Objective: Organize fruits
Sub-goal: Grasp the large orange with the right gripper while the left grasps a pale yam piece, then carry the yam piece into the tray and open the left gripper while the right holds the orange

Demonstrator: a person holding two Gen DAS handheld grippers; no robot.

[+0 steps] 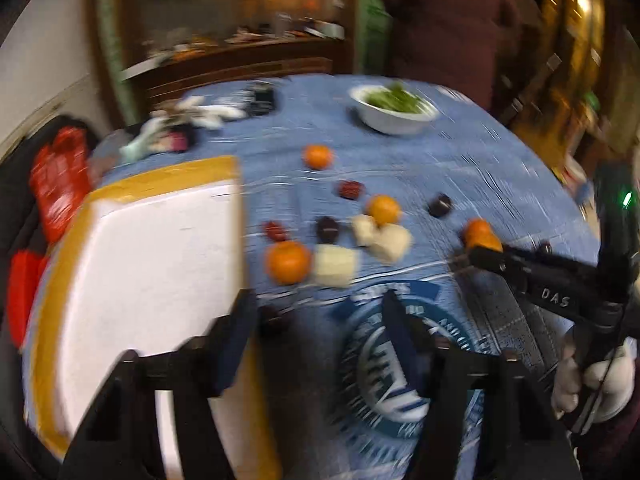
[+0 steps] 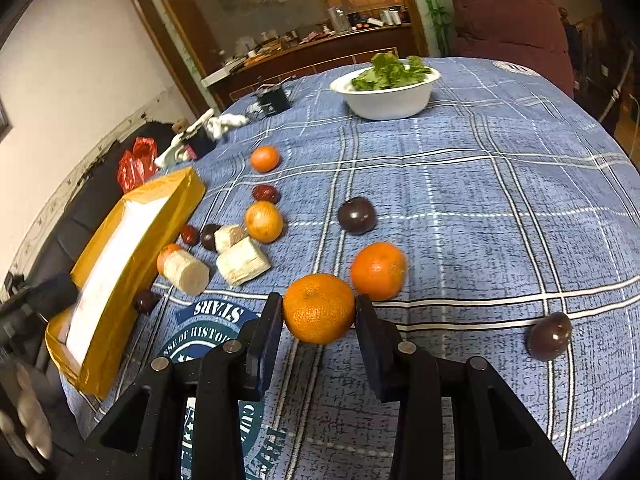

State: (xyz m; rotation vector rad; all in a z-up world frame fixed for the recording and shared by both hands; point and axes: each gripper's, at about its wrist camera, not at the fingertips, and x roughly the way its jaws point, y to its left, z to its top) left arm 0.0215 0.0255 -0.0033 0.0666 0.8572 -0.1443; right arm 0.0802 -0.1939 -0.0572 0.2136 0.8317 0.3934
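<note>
— Where was the fruit when you looked?

— From my station, the right gripper (image 2: 319, 312) had clamped a mandarin (image 2: 319, 308) between both pads, just above the blue checked tablecloth (image 2: 480, 200). A second mandarin (image 2: 378, 270) sat right behind it, a dark plum (image 2: 356, 215) further back, another dark fruit (image 2: 549, 336) off to the right.

— And the left?

— The left gripper (image 1: 320, 312) stood released with nothing between its fingers, beside the yellow-rimmed white box (image 1: 152, 260). That view was smeared, so I think the pale chunks (image 1: 336, 266) were cut cane, but I couldn't swear to it.

— Anything beyond?

— A white bowl (image 2: 386, 94) of greens at the far edge, and a person in a dark red jacket (image 2: 508, 12) behind the table.
</note>
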